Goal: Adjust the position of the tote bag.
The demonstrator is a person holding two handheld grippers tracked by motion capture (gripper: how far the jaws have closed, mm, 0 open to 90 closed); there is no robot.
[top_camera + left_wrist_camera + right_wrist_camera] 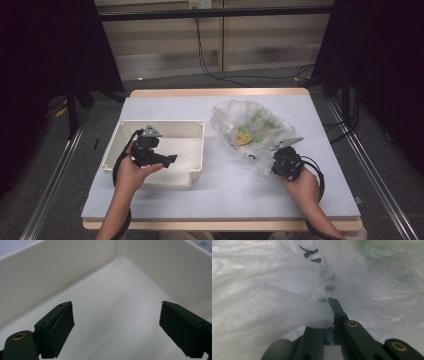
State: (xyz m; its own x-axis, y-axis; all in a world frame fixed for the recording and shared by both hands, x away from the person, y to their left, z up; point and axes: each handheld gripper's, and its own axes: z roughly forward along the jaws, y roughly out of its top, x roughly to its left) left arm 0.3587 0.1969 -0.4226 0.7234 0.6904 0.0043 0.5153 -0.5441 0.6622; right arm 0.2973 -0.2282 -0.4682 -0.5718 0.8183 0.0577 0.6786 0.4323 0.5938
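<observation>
A clear plastic bag with green and yellow items inside lies on the right half of the table. My right gripper is at the bag's near edge, its jaws shut on a bunched fold of the clear plastic bag. A cream open-topped bin stands on the left half. My left gripper hangs inside the bin, jaws wide open, with nothing between its pads but the cream bin's bare floor.
The table has a pale blue top with a wooden rim. Black cables run across the floor behind it. Dark frames and rails stand at both sides.
</observation>
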